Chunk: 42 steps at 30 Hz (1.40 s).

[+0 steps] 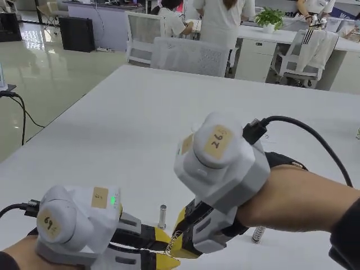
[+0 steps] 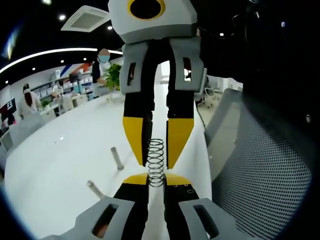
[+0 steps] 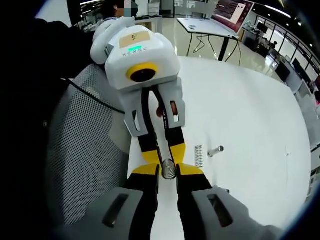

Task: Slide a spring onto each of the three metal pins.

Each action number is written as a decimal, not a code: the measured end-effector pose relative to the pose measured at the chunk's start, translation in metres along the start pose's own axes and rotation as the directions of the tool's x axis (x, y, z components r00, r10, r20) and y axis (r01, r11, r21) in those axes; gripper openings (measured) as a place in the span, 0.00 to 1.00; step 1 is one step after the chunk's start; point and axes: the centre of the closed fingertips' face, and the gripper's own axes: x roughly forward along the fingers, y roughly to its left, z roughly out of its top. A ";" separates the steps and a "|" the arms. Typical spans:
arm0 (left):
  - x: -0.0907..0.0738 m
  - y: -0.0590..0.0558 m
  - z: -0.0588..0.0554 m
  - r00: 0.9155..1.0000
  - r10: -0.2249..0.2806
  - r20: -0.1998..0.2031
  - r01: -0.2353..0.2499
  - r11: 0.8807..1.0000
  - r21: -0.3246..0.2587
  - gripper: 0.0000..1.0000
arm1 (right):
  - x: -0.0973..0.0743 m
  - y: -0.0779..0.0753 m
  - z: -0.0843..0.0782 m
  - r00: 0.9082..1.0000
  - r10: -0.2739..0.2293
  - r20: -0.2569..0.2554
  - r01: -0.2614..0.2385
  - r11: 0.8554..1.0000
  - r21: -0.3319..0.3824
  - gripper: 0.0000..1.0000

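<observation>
A small steel spring (image 2: 156,156) hangs between the two grippers, which meet tip to tip over the white table's near edge. My left gripper (image 2: 156,179) is shut on the spring's lower end. My right gripper (image 2: 157,164) clamps its upper coils from the opposite side. In the right gripper view the spring (image 3: 169,170) sits between my right gripper's (image 3: 168,173) yellow tips, with the left gripper (image 3: 167,161) facing it. A short metal pin (image 1: 162,216) stands just beyond the tips. Two pins (image 2: 116,158) (image 2: 95,189) stand on the table. Another spring (image 1: 259,234) lies to the right.
The white table (image 1: 140,124) stretches far ahead. A grey mesh chair back (image 2: 265,165) is close beside the table's near edge. A loose spring (image 3: 198,155) and a pin (image 3: 216,149) lie side by side. Chairs, desks and people are far behind.
</observation>
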 end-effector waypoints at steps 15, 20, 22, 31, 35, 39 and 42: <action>0.000 0.001 0.005 1.000 0.005 0.030 -0.005 1.000 -0.005 0.03 | 0.003 -0.002 0.000 1.000 0.001 0.003 -0.001 1.000 0.015 0.08; -0.001 0.005 0.005 0.999 0.020 0.033 -0.019 0.999 -0.034 0.03 | 0.002 -0.004 0.000 1.000 -0.010 0.004 0.010 1.000 0.018 0.08; -0.002 0.006 0.003 0.999 0.021 0.027 -0.020 0.999 -0.041 0.05 | 0.001 -0.005 -0.001 1.000 -0.013 -0.002 0.013 1.000 0.019 0.08; -0.003 0.007 -0.001 0.999 0.034 0.024 -0.032 0.996 -0.085 0.15 | -0.003 -0.012 -0.011 0.999 -0.035 -0.028 0.036 0.999 0.031 0.08; -0.005 0.009 -0.005 0.999 0.046 0.018 -0.043 0.993 -0.111 0.19 | -0.005 -0.013 -0.017 0.999 -0.040 -0.037 0.042 0.998 0.037 0.08; -0.008 0.011 -0.006 0.998 0.059 0.025 -0.055 0.989 -0.136 0.23 | -0.008 -0.015 -0.021 0.998 -0.046 -0.043 0.048 0.998 0.047 0.08; -0.011 0.014 -0.008 0.997 0.075 0.026 -0.070 0.985 -0.156 0.26 | -0.009 -0.017 -0.026 0.997 -0.048 -0.057 0.052 0.997 0.053 0.08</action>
